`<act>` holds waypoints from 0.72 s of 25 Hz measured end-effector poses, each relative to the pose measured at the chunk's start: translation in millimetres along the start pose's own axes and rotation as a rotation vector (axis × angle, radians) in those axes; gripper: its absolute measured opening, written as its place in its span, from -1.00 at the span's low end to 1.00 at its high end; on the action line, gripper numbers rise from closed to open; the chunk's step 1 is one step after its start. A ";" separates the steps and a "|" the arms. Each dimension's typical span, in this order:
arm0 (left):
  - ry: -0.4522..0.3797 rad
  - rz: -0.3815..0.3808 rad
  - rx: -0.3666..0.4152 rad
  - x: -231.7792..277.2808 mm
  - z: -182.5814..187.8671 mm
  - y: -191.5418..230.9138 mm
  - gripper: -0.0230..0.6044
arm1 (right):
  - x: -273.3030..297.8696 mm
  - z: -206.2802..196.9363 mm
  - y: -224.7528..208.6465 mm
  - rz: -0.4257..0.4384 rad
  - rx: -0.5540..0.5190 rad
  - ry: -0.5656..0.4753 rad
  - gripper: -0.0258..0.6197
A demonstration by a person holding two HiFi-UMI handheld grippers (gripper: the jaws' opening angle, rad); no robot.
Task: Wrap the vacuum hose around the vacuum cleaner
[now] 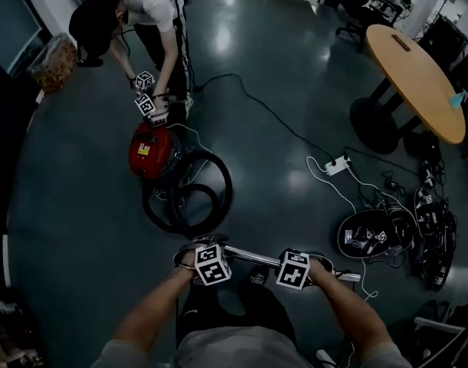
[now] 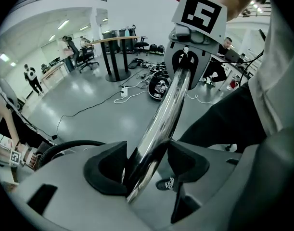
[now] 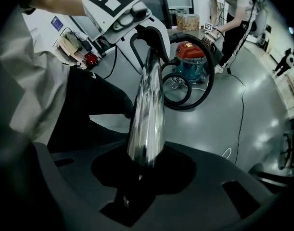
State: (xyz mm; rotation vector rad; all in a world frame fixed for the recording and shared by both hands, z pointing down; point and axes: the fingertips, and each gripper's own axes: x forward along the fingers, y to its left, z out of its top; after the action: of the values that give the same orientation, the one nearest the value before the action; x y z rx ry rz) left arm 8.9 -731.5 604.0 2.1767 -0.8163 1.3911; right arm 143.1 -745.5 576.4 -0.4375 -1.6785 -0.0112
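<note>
At lower centre, left tongs (image 1: 209, 264) and right tongs (image 1: 294, 271) each clasped the chrome tube (image 1: 256, 257) above glossy dark floor (image 1: 279, 67); an oval desk (image 1: 417, 75) stood upper right.

Oval wooden table (image 1: 417, 75) right; white power strip (image 1: 337, 164), cable tangle (image 1: 431, 232) on floor (image 1: 287, 67).

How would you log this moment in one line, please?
left tool: shut on chrome tube | right tool: shut on chrome tube | hose: looped on floor beside red vacuum cleaner
</note>
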 end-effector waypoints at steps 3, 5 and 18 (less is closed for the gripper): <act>0.013 0.039 -0.070 16.6 -5.7 15.0 -0.05 | 11.6 0.1 -28.3 -0.011 -0.082 0.021 -0.55; 0.017 0.043 -0.121 31.0 -15.2 24.7 -0.05 | 24.3 4.9 -47.9 -0.022 -0.137 0.037 -0.55; -0.010 0.001 -0.196 171.3 -94.3 64.3 -0.08 | 174.8 11.0 -143.9 -0.003 -0.352 0.070 -0.55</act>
State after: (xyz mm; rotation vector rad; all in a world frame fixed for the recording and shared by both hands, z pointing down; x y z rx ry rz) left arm -41.5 -761.5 801.3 2.0353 -0.9168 1.2448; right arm 75.3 -827.5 776.6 -0.6900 -1.6105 -0.3245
